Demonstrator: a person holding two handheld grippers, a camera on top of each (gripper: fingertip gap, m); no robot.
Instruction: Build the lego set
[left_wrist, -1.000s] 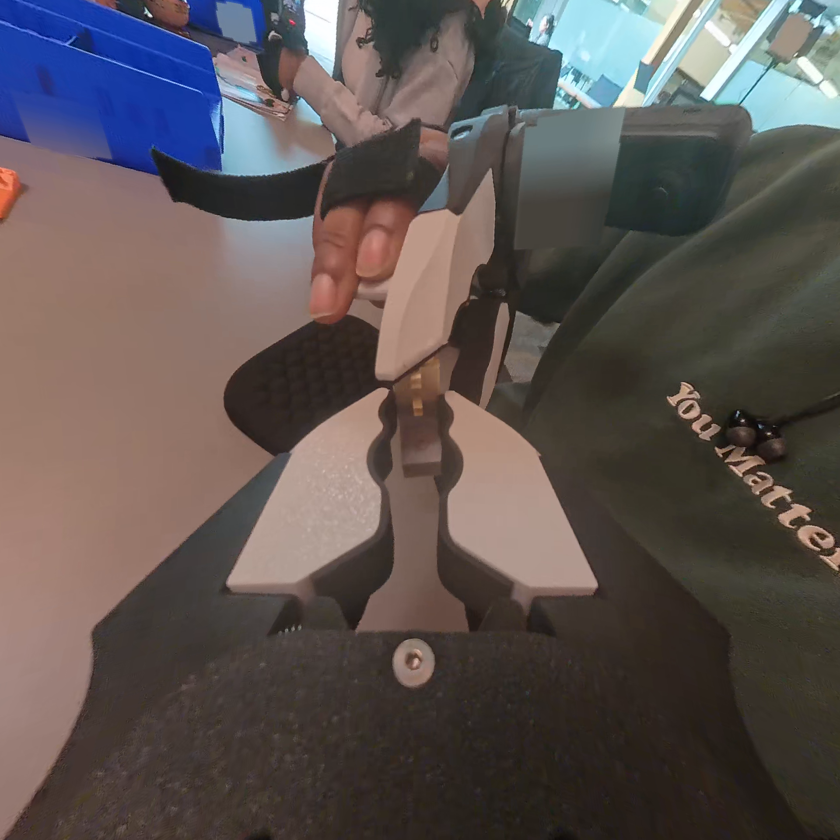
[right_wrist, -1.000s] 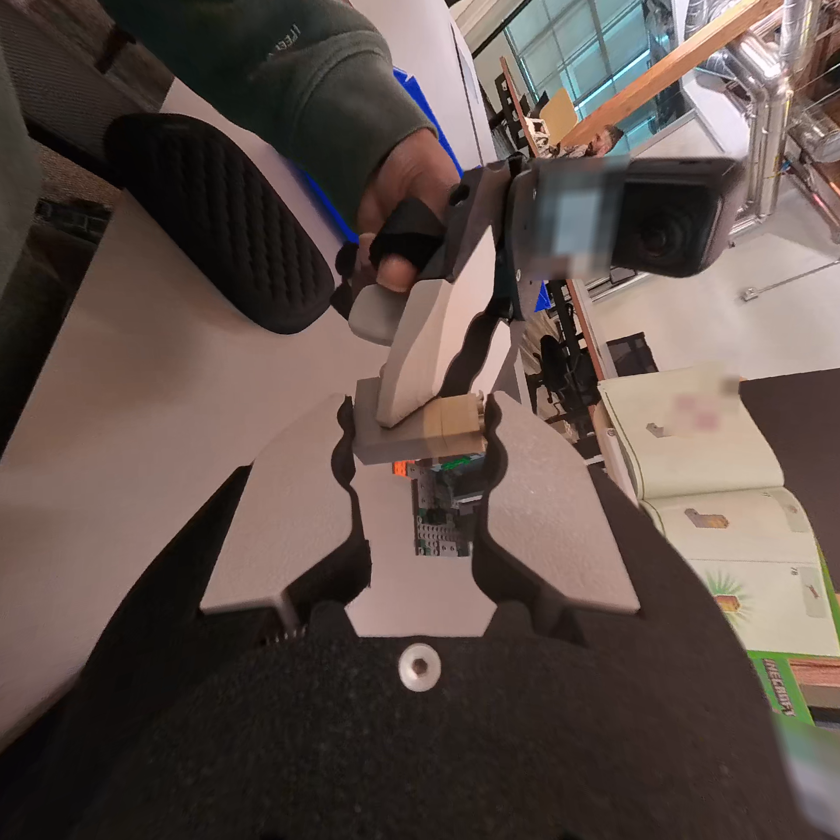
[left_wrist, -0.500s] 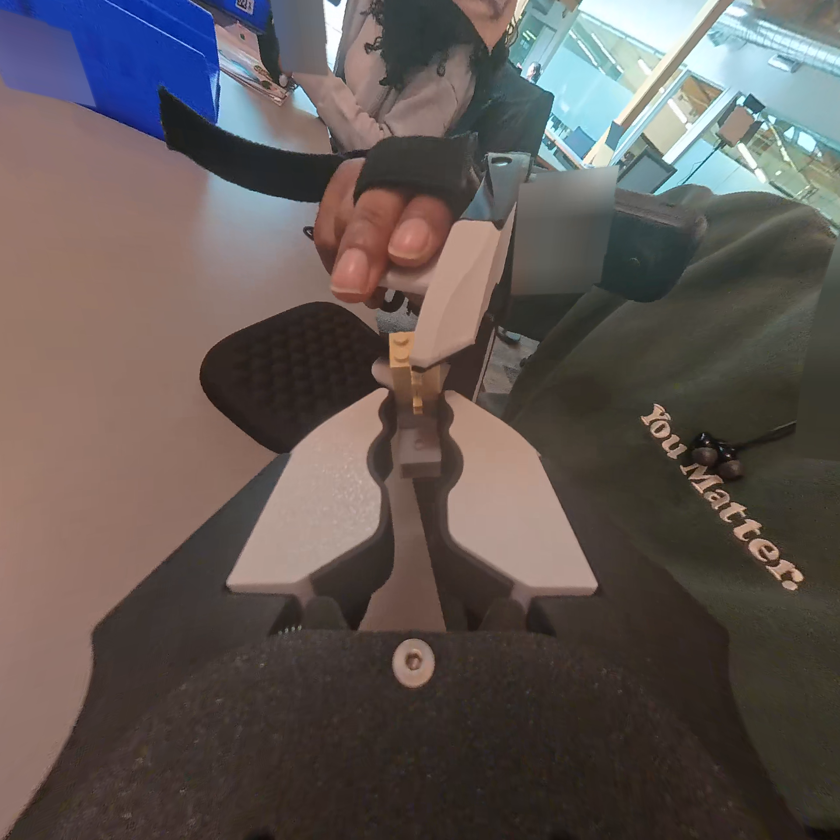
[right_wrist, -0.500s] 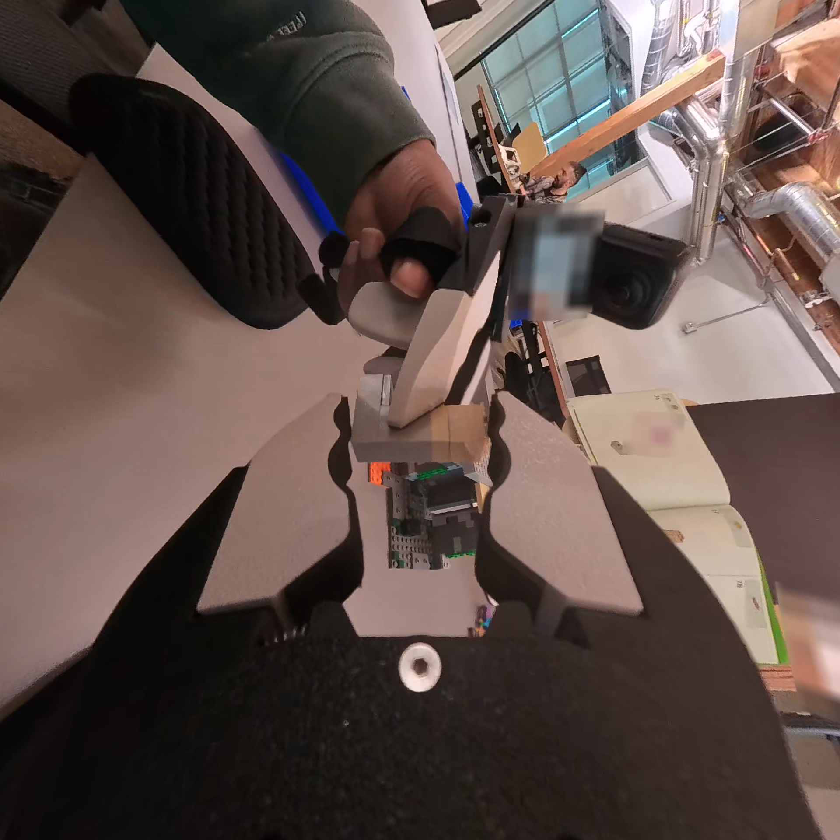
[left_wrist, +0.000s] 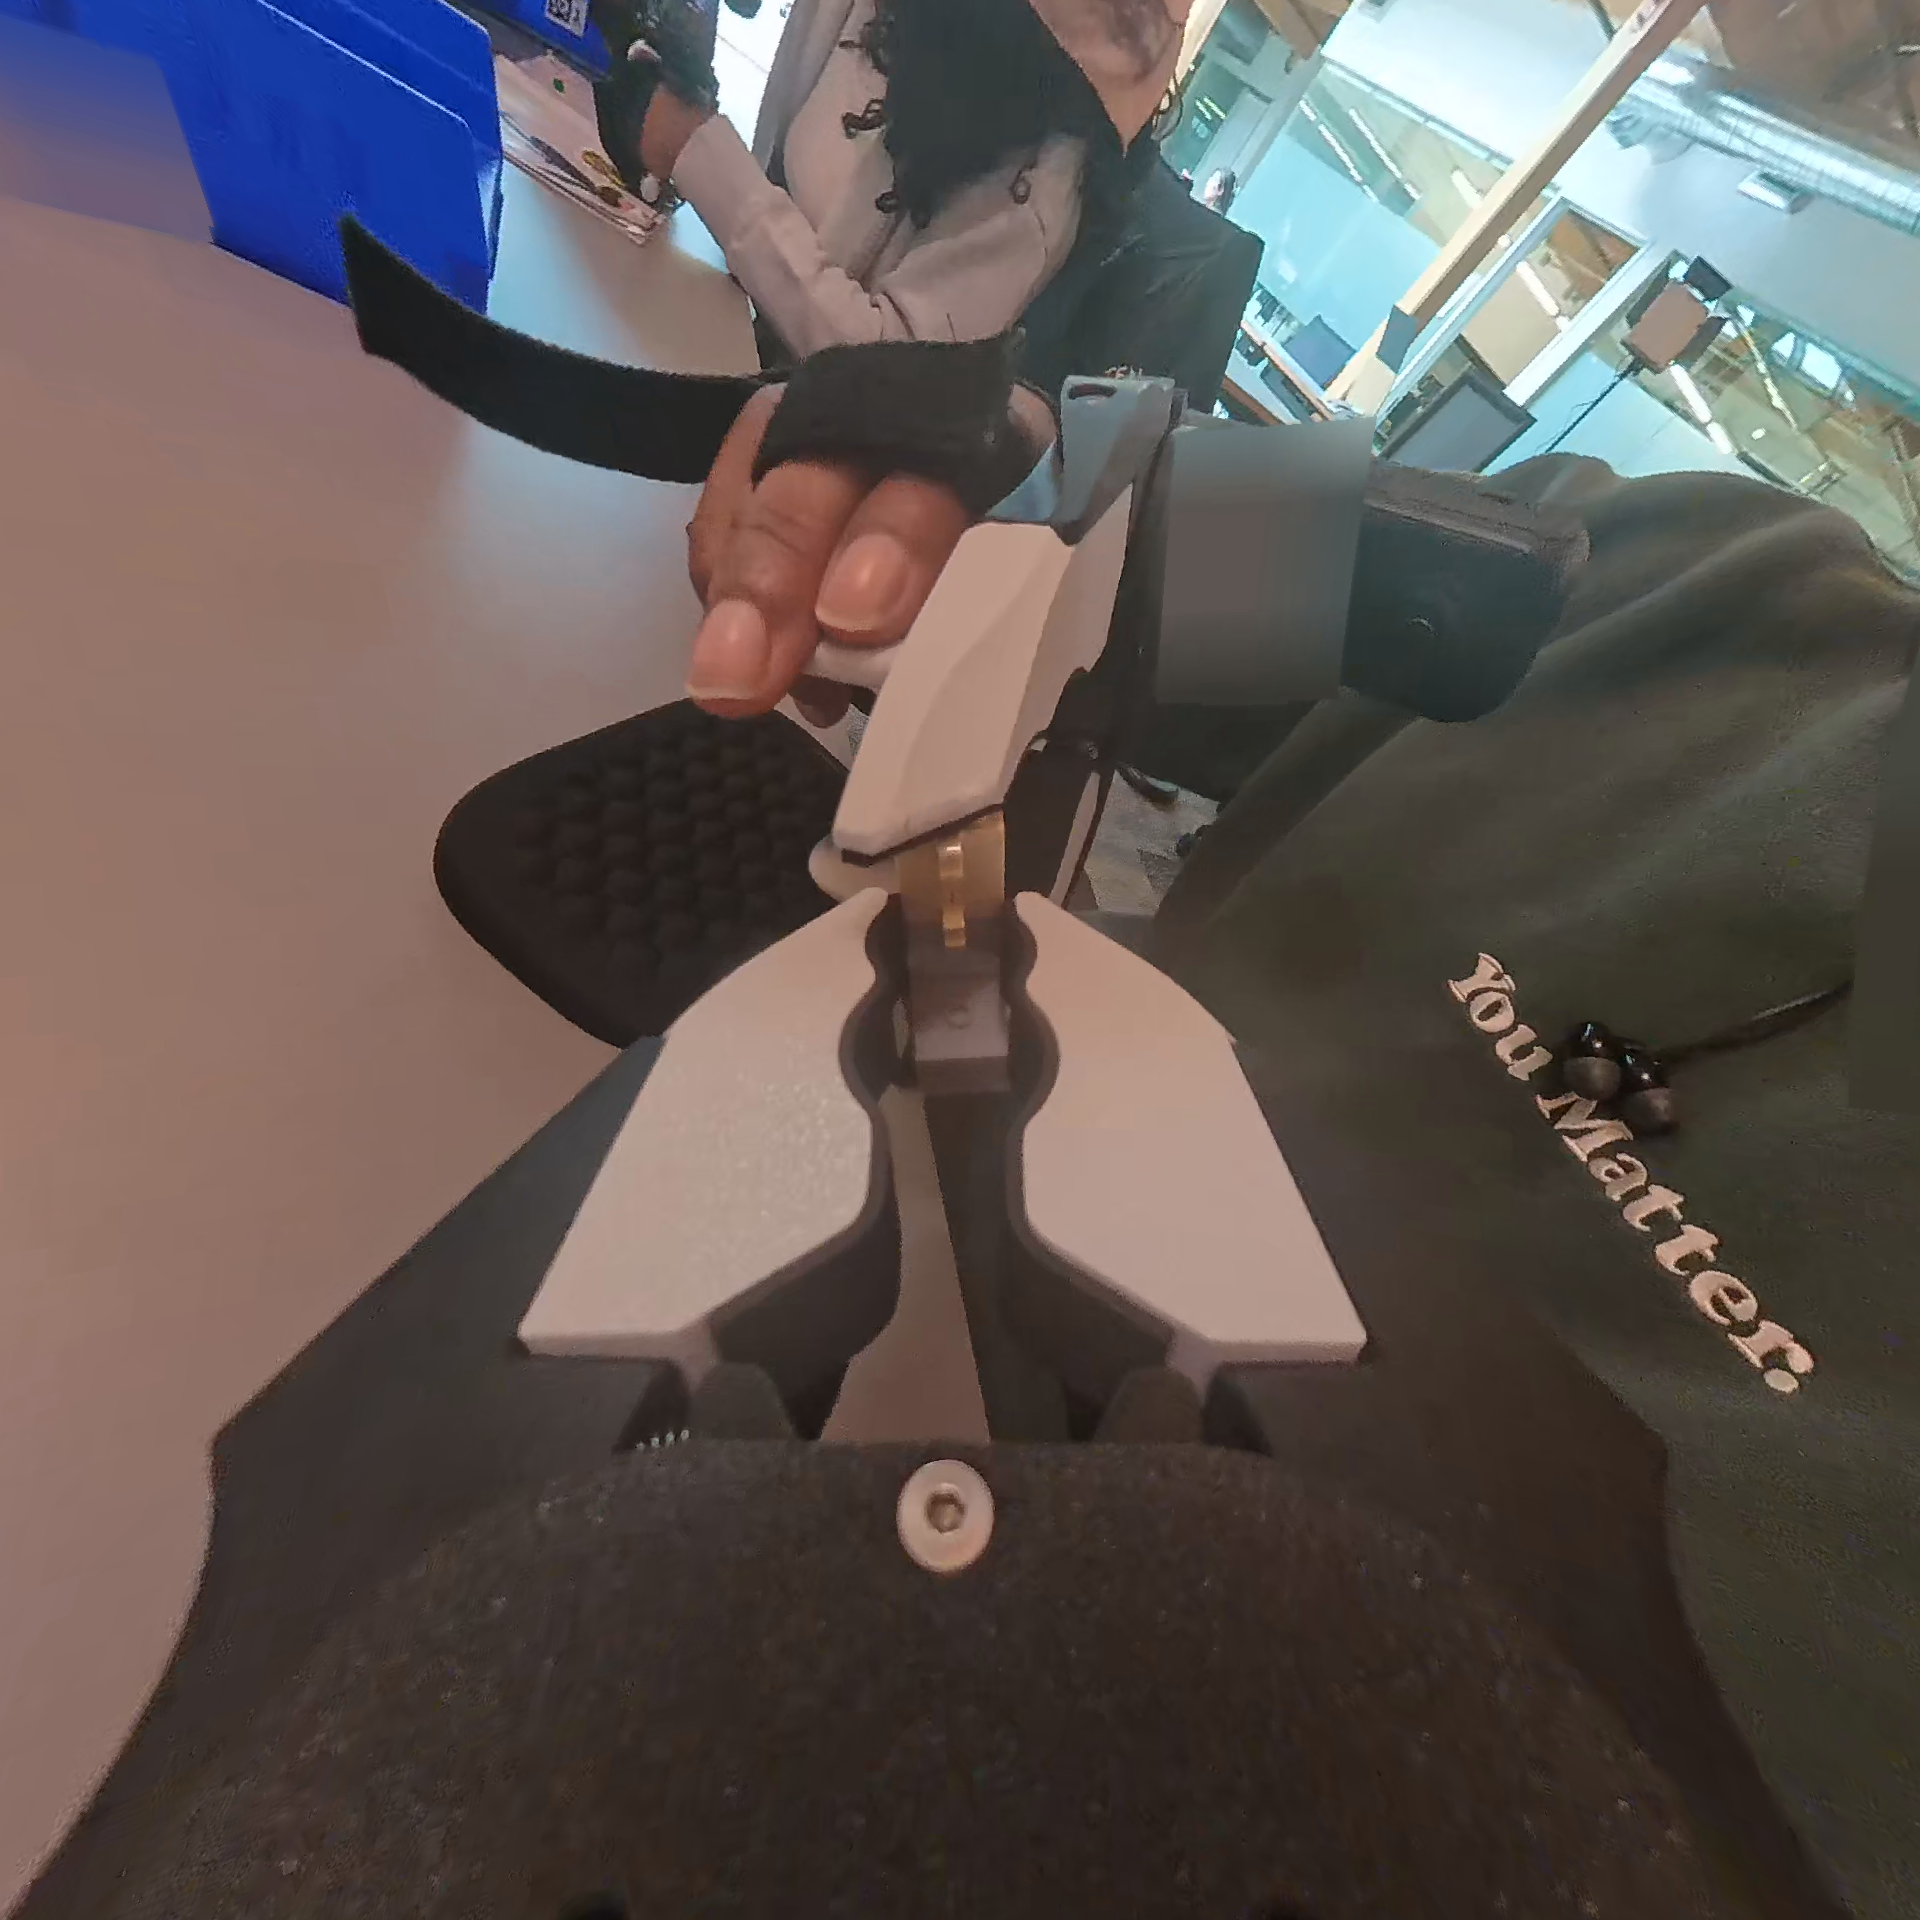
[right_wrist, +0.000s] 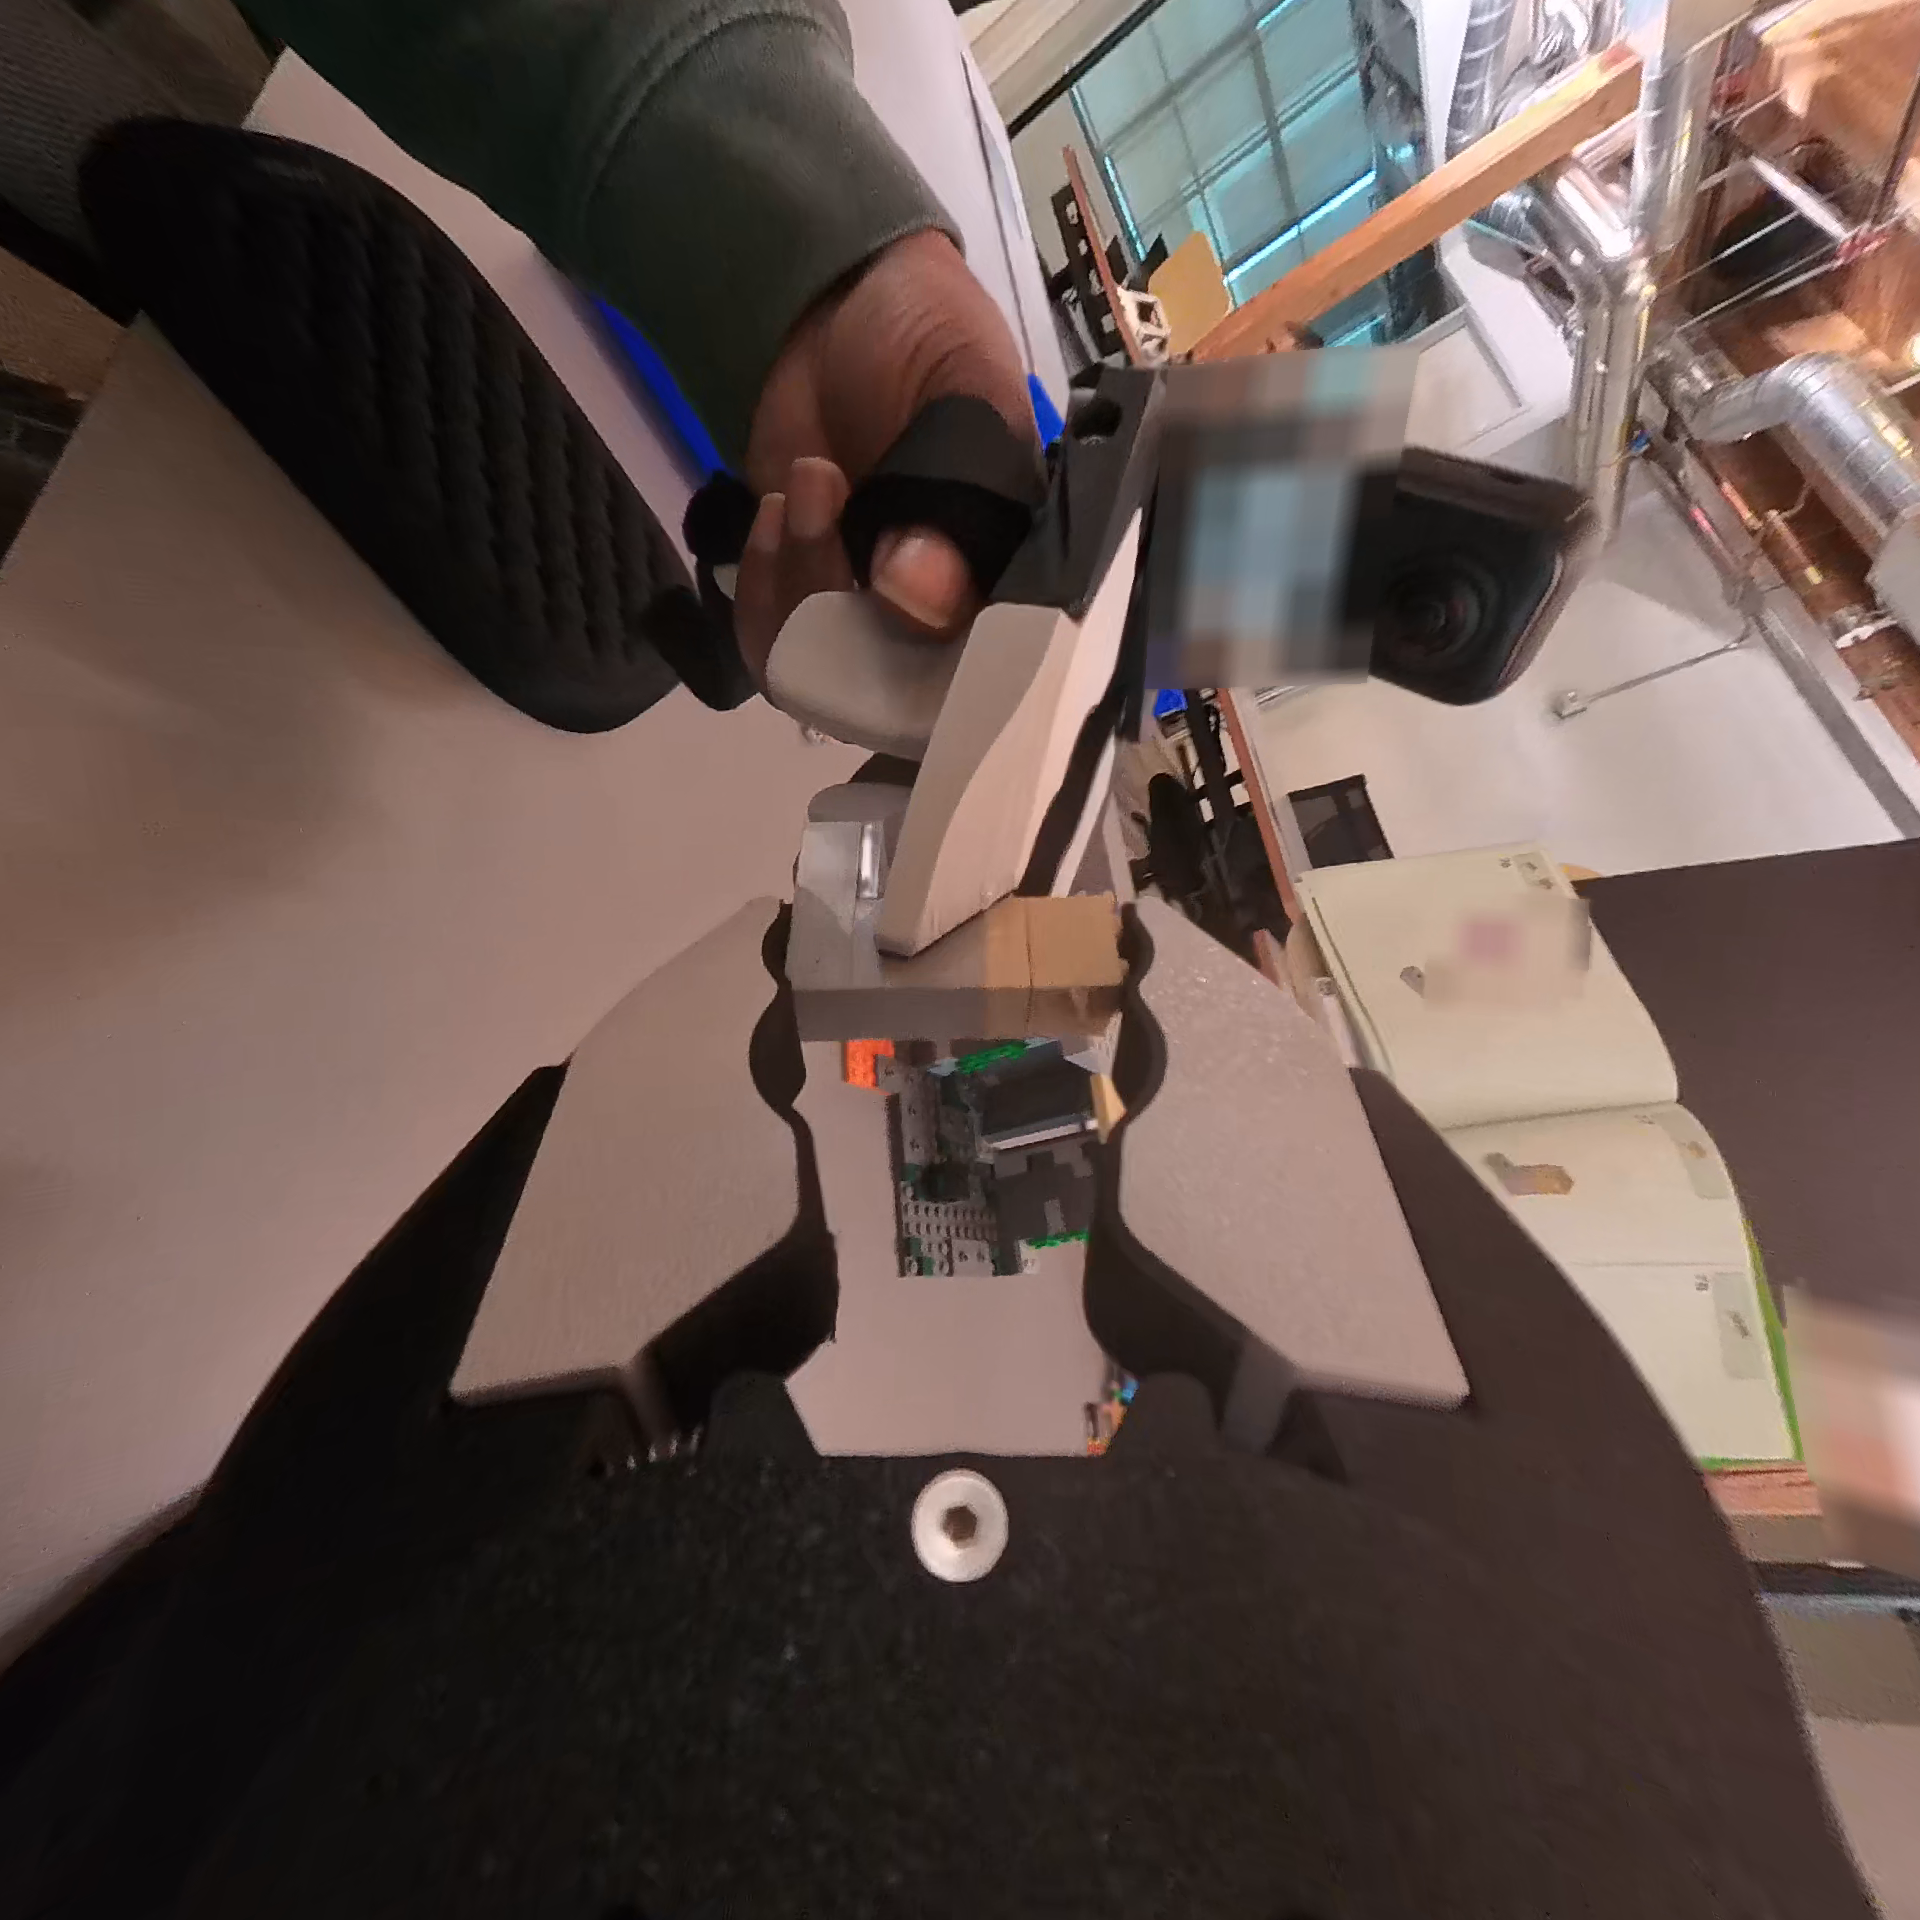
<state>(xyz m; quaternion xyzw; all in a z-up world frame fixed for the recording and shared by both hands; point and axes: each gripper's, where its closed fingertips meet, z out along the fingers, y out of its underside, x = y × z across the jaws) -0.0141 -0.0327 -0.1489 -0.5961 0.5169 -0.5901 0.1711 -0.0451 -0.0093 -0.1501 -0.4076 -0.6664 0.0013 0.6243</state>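
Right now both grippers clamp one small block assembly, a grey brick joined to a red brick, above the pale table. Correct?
Not quite: the brick joined to the grey brick is tan, not red, as the right wrist view shows. Both the left gripper and right gripper clamp it above the pale table.

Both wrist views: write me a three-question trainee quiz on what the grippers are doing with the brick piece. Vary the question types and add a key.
1. True or false: the left gripper and the right gripper are each closed on the same grey-and-tan brick piece.
2. Multiple choice: seen from the right wrist view, what lies on the table beyond the held piece? A) a multicoloured brick build B) a mug C) a roll of tape
3. Fill in: to the right of that build lies an open ____ with pale pages.

Key: 1 true; 2 A; 3 booklet.
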